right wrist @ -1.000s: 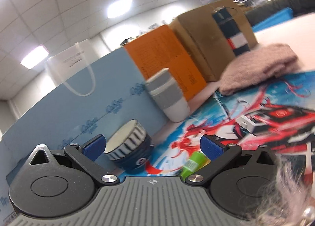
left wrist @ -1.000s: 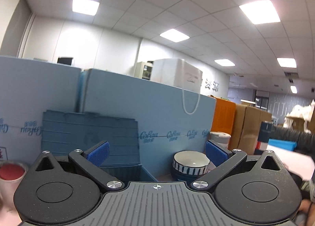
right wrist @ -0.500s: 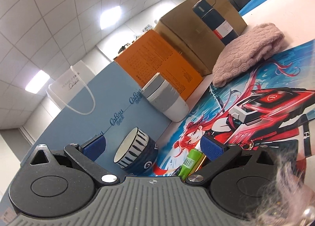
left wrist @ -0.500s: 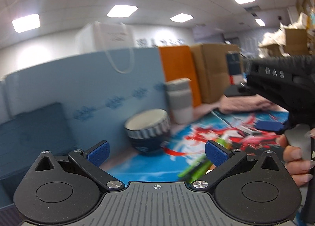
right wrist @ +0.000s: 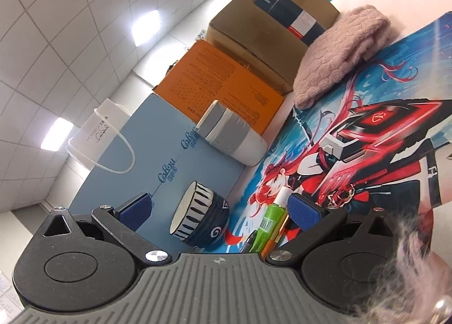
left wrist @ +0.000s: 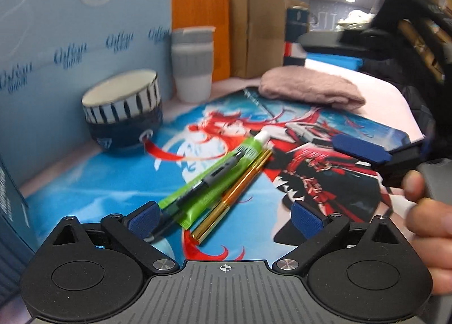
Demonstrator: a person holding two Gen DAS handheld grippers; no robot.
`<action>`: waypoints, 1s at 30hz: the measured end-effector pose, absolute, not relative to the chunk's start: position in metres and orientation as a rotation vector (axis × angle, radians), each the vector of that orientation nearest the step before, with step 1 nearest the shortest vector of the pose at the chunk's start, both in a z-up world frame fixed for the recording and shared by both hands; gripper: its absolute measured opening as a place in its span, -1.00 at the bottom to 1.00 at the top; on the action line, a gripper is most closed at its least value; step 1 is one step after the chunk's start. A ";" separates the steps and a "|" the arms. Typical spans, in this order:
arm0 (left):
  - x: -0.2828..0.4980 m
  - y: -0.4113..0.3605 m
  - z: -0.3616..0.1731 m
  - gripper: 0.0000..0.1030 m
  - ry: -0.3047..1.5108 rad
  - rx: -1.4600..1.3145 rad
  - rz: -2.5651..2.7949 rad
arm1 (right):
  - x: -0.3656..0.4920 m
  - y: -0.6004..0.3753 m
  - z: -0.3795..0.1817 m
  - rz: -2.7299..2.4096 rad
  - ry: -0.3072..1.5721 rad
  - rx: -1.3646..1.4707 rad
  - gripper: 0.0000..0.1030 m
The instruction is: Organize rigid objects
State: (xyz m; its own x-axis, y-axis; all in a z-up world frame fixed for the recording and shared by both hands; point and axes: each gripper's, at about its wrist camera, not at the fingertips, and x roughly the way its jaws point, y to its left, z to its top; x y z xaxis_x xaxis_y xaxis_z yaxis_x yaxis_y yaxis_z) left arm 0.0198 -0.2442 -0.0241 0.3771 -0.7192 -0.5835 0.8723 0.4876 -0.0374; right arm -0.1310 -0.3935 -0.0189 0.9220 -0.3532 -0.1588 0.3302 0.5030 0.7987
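Both grippers — left, right — gape empty over the mat; tube and pens lie touching.

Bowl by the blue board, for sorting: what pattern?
Bowl: white-and-navy striped band, navy base; left wrist view.

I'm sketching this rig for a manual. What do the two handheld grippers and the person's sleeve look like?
Both match: the left gripper and right gripper have black linkage arms with silver screws, round black discs, triangular cut-outs, a ribbed grey centre plate marked with a crosshair, and blue textured pads on the jaws. A fuzzy pinkish sleeve shows at the right gripper; no cables are visible.
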 end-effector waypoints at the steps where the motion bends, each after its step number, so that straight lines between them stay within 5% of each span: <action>1: 0.024 -0.245 -0.026 0.89 0.593 0.267 -1.028 | -0.131 -0.394 -0.019 -0.411 -0.023 0.962 1.00; 9: 0.037 -0.250 -0.033 0.51 0.648 0.181 -0.976 | -0.129 -0.393 -0.022 -0.420 -0.006 0.964 1.00; 11: 0.040 -0.245 -0.032 0.11 0.646 0.165 -0.960 | -0.127 -0.393 -0.022 -0.422 0.000 0.960 1.00; 17: 0.043 -0.235 -0.032 -0.53 0.658 0.113 -0.958 | -0.121 -0.392 -0.024 -0.450 0.032 0.940 1.00; 26: 0.025 -0.221 -0.023 -0.99 0.627 0.158 -1.031 | -0.113 -0.392 -0.027 -0.471 0.073 0.916 1.00; 30: 0.021 -0.205 -0.015 -1.00 0.589 0.159 -1.037 | -0.110 -0.389 -0.026 -0.453 0.081 0.897 1.00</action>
State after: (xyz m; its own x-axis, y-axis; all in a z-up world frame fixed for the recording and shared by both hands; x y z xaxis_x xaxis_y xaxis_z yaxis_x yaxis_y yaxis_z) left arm 0.0209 -0.2049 -0.0152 0.3709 -0.7626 -0.5300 0.8455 0.5133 -0.1469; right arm -0.1098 -0.3893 -0.0263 0.9027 -0.3466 -0.2548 0.4136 0.5365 0.7356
